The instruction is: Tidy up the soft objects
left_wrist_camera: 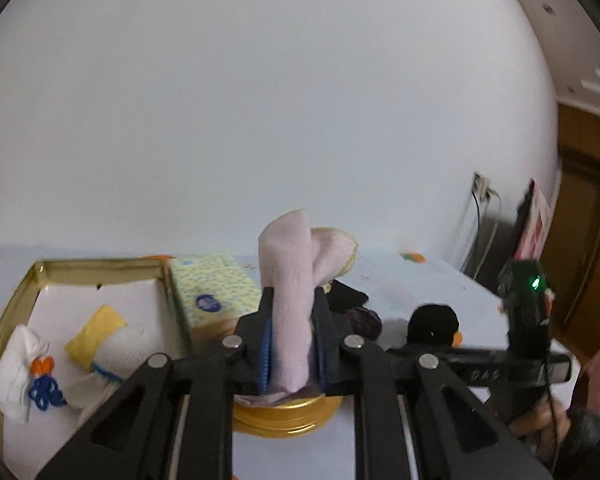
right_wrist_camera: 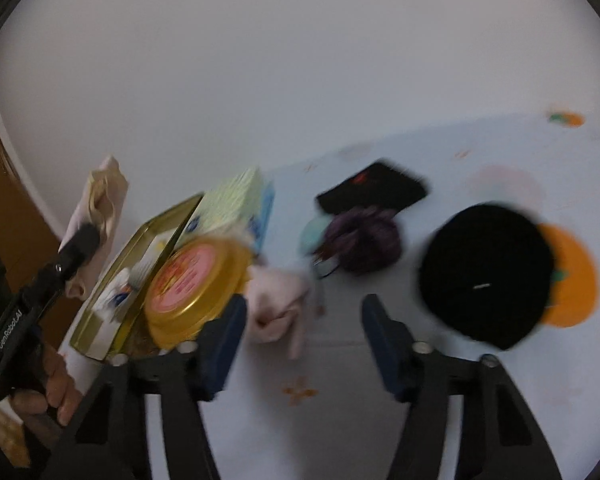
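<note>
My left gripper (left_wrist_camera: pixel 294 300) is shut on a folded pink cloth (left_wrist_camera: pixel 284 248), which stands upright between its fingers above the table. The right wrist view shows this same gripper (right_wrist_camera: pixel 82 240) at the far left, cloth (right_wrist_camera: pixel 104 200) in its jaws. My right gripper (right_wrist_camera: pixel 306 344) stands open over the pale blue table with nothing between its fingers. A crumpled pink soft piece (right_wrist_camera: pixel 276 304) lies just ahead of its left finger. A purple yarn ball (right_wrist_camera: pixel 364 240), a black cloth (right_wrist_camera: pixel 372 192) and a round black soft toy (right_wrist_camera: pixel 484 276) lie further out.
A gold rectangular tin (left_wrist_camera: pixel 100 268) at the left holds white cloths and a yellow pad (left_wrist_camera: pixel 96 332). Beside it are a patterned tissue box (left_wrist_camera: pixel 212 288) and a round gold tin (right_wrist_camera: pixel 196 276). A person's hand (right_wrist_camera: pixel 56 388) grips the left tool. A wall is close behind.
</note>
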